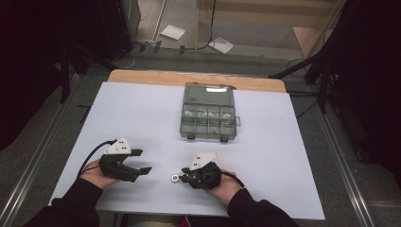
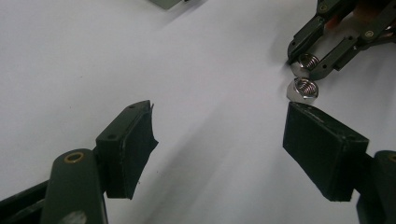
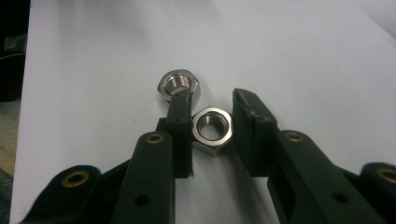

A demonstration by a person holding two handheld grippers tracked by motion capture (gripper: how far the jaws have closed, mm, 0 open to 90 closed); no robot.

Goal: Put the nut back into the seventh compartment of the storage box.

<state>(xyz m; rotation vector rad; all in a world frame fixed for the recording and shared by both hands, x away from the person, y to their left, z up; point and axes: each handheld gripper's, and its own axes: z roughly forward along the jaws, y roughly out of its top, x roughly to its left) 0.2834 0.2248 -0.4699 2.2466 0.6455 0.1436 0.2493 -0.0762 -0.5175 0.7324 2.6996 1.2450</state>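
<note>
Two steel hex nuts on the white table top (image 1: pixel 142 109), near edge, a little left of centre.

Nut between the jaws (image 3: pixel 212 129): lies flat on one face, threaded bore pointing straight up, so its axis stands upright off the table. No long axis to speak of; it is as wide as it is deep.

Second nut (image 3: pixel 178 85): also flat, bore up. It sits just past the tip of the right gripper's (image 3: pixel 211 100) left-hand finger as seen in the right gripper view, outside the jaws, just beside the first nut; whether the two touch I cannot tell.

The right gripper rests low over the table, held in the right hand (image 1: pixel 226 185), jaws pointing left across the table. Jaws partly closed around the first nut. One finger seems to lie against its side; on the other side a thin gap of table shows between pad and nut. Not clamped.

Left gripper (image 2: pixel 219 121): held in the left hand (image 1: pixel 97 174), jaws spread wide with bare table between them, gripping nothing. It points right, toward the nuts, which lie just beyond its right-hand finger.

A grey compartment box (image 1: pixel 208 113) lies at the far centre, well apart from both grippers.
</note>
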